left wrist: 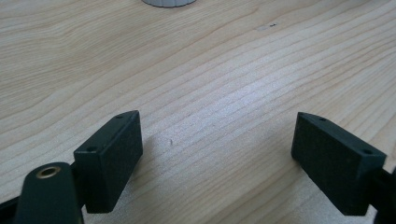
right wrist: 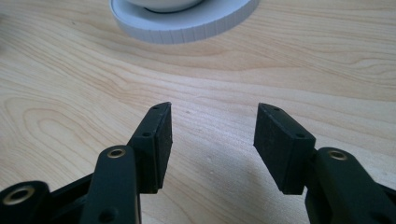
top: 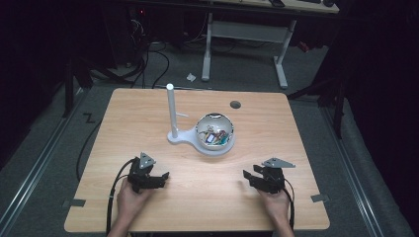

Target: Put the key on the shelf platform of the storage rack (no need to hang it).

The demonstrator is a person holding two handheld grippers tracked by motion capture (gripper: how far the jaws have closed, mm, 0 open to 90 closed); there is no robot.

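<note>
Both hands rest low on the table (top: pixel 148 113), left gripper (top: pixel 155 178) at seven o'clock, right gripper (top: pixel 253 178) at five, jaws spread and empty, seemingly poised; the trinket-filled bowl (top: pixel 215 129) sits centre, untouched.

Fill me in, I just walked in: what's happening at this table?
A person sits at a wooden table with a two-jaw gripper in each hand. The left gripper and right gripper rest near the front edge, both open and empty. Farther back stands a white stand whose base carries a bowl of small items, untouched.
</note>
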